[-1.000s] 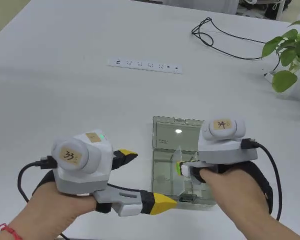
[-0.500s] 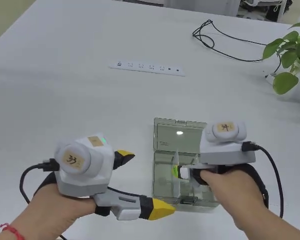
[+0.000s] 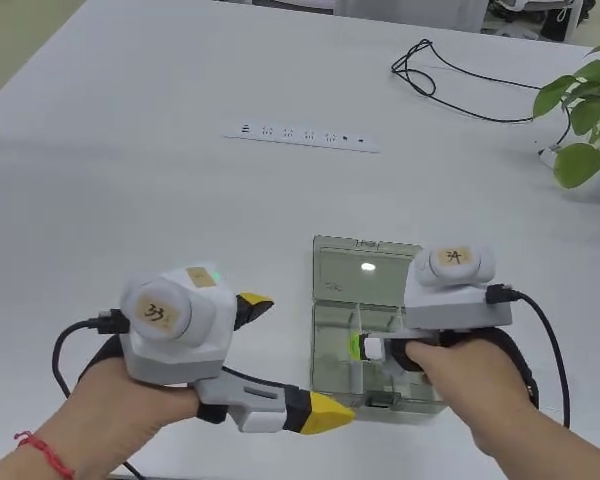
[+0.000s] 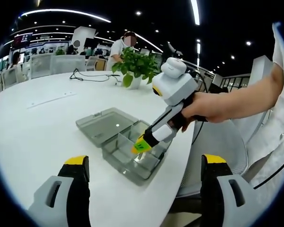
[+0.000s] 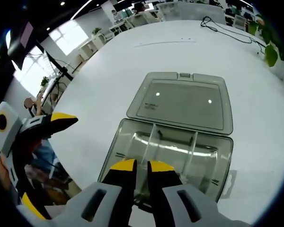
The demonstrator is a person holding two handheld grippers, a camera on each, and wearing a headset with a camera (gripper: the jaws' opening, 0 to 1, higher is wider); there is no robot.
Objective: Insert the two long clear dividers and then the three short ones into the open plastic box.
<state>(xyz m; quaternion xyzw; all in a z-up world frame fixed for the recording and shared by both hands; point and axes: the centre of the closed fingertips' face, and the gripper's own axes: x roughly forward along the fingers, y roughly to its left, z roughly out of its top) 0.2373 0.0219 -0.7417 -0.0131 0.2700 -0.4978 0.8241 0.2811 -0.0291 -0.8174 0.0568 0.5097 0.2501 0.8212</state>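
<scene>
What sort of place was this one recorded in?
Probably an open-plan office: a white table with a power strip, a potted plant, and, in the left gripper view, rows of desks and chairs under ceiling strip lights.

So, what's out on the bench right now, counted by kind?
Hand-held grippers: 2 (left hand-held gripper, right hand-held gripper)
Plastic box: 1
Power strip: 1
Black cable: 1
Potted plant: 1
Clear dividers in the box: too faint to count
Total: 6, dividers left out
</scene>
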